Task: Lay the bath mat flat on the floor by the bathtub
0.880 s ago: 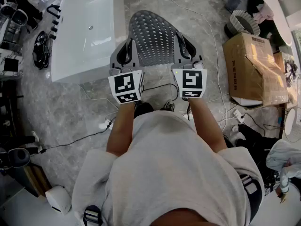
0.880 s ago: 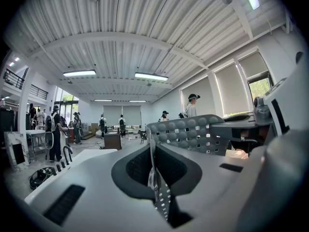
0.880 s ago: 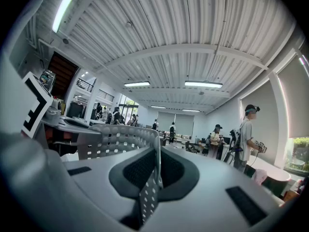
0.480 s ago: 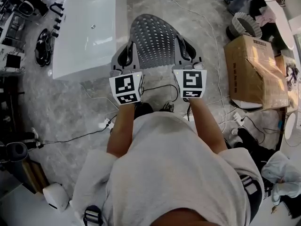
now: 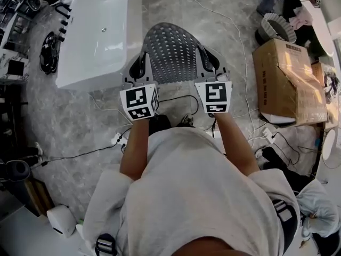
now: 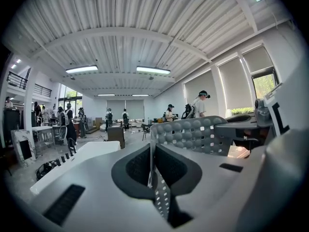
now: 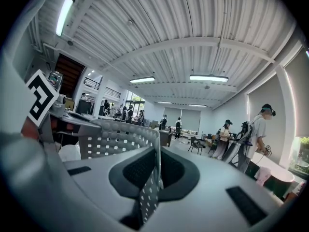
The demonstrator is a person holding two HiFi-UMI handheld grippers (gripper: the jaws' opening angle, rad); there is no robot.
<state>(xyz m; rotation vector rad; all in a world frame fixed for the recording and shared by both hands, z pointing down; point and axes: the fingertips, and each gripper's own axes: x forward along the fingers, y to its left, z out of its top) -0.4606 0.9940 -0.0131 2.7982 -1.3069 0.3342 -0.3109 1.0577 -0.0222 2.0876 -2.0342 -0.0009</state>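
Presently, head view, items as seen:

- Bath mat: grey, perforated with rows of small holes, rounded far edge. Upper centre of the frame, just right of the bathtub and over the grey marbled floor. Its near edge is held at two corners. Whether the far edge touches the floor cannot be told.
- Left gripper: centre-left of the frame, on the mat's near left corner. In the left gripper view its dark fingers are closed on a thin fold of the mat, which rises between them and curves away to the right of the frame.
- Right gripper: centre-right of the frame, on the mat's near right corner, level with the left one. In the right gripper view its fingers are closed on the mat's edge, and the sheet bows off to the left of the frame.
- Bathtub: white, rectangular, upper left of the frame, long side running beside the mat.
- Cardboard box: brown, right of the frame, well apart from the mat.
- Cable: dark, on the floor between the two grippers, below the mat's near edge.
- Person: pale sleeves, lower centre of the frame, forearms reaching to both grippers.
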